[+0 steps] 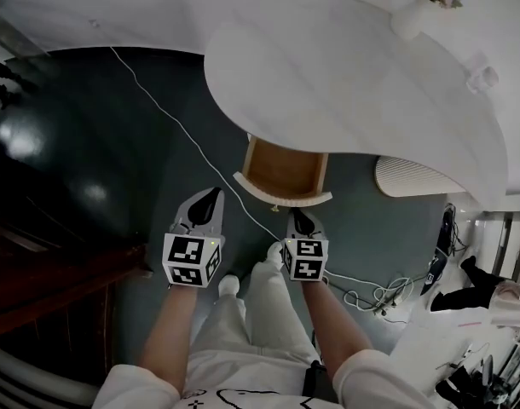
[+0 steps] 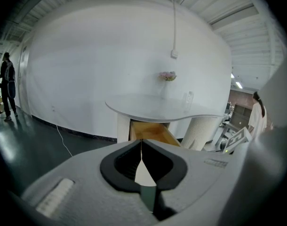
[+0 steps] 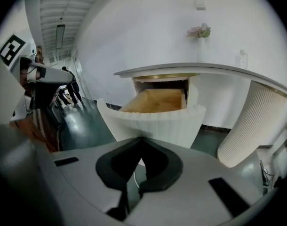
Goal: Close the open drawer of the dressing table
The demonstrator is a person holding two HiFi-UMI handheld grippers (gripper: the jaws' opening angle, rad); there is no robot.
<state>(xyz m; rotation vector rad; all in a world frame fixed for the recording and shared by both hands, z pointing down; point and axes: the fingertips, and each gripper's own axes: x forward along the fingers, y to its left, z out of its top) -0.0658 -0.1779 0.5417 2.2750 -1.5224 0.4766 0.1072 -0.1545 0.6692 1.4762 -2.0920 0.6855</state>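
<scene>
1. Head view: drawer (image 1: 284,170) pulled out from under dressing table (image 1: 345,83), curved white front pointing toward the person.
2. Long axis running from table toward the person.
3. Left gripper (image 1: 210,196): jaws pressed together, holding nothing, near the front's left corner.
4. Right gripper (image 1: 301,220): jaws pressed together, holding nothing, just short of the front.

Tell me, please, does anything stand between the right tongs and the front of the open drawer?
Nothing visible does. The right tongs, shut, point straight at the drawer front, with only open air between them. A white cable lies on the floor below, out of the path.
</scene>
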